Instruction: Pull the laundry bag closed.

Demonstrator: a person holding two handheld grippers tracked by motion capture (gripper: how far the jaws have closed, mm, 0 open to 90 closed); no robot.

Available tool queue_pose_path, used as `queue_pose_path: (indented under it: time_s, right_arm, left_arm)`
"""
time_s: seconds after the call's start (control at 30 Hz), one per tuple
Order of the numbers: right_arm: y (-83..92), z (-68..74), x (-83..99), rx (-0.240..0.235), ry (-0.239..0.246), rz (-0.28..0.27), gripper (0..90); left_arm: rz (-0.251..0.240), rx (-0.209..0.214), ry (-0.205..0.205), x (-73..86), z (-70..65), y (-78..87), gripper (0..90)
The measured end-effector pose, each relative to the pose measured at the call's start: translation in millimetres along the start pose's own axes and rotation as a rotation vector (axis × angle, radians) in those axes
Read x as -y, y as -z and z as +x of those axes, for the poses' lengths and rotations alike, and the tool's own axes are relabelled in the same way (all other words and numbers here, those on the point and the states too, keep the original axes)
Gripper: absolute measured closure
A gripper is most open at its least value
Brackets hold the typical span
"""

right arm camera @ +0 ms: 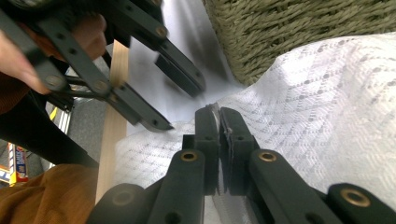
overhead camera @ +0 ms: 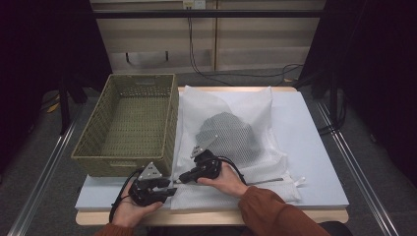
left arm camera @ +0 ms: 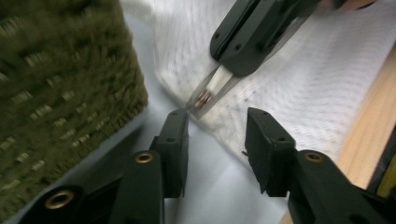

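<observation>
Left tool (overhead camera: 169,191) jaws apart, right tool (overhead camera: 178,180) jaws clamped (tips nearly meeting), both hands low

The laundry bag (overhead camera: 231,118) is white mesh cloth, matt, kinda bumpy with a diamond weave, and its zipper pull (left arm camera: 204,99) looks like shiny metal. The basket (overhead camera: 133,123) at 9 o'clock from it is rough woven olive fibre. The tabletop (overhead camera: 305,142) is smooth matt pale blue with a bare wood edge. Both gripper jaws look like matt black plastic with brassy rivets.

Basket (overhead camera: 129,123) left of mesh bag (overhead camera: 231,123)
</observation>
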State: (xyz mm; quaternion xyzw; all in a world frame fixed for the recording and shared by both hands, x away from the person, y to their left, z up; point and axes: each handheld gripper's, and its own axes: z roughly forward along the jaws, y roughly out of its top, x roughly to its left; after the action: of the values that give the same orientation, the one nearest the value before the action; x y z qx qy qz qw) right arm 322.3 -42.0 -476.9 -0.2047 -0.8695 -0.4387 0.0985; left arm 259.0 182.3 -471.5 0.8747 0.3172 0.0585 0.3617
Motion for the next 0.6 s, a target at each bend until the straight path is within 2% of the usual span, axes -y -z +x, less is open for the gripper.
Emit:
queue_pose_path:
  time_s: [0.07, 0.17, 0.23, 0.33, 0.37, 0.4, 0.43, 0.5, 0.6]
  right_arm:
    - [2.0, 2.3, -0.3, 0.001, 0.012, -0.012, 86.9]
    - [5.4, 4.3, -0.7, 0.000, 0.019, -0.023, 87.0]
    - [6.5, 5.0, -0.9, -0.003, 0.020, -0.023, 87.0]
    - [9.6, 6.8, 0.3, 0.000, 0.025, -0.025, 87.0]
    - [11.1, 7.7, 1.5, -0.003, 0.027, -0.025, 87.0]
    - [11.1, 7.7, 1.5, -0.003, 0.027, -0.025, 87.0]
    - [11.6, 8.3, 1.8, -0.003, 0.029, -0.022, 87.0]
    - [12.2, 8.9, 2.4, -0.002, 0.035, -0.023, 87.0]
    - [10.7, 9.1, 2.8, -0.008, 0.033, -0.021, 87.0]
  left_arm:
    - [-0.008, 0.010, 0.008, -1.9, 0.1, -3.1, 56.6]
    - [-0.012, 0.022, 0.029, -4.4, 0.6, -5.4, 58.7]
    - [-0.013, 0.028, 0.029, -4.9, 0.2, -6.2, 60.2]
    - [-0.017, 0.026, 0.028, -5.6, -0.9, -7.7, 65.3]
    - [-0.020, 0.027, 0.034, -5.7, -0.7, -7.3, 69.6]
    - [-0.031, 0.032, 0.039, -5.9, 0.0, -6.8, 69.6]
    - [-0.044, 0.035, 0.042, -6.0, 0.3, -5.4, 73.3]
    - [-0.053, 0.027, 0.029, -7.1, 0.0, -2.1, 78.6]
    - [-0.055, 0.041, 0.022, -7.2, -1.4, -1.3, 80.6]
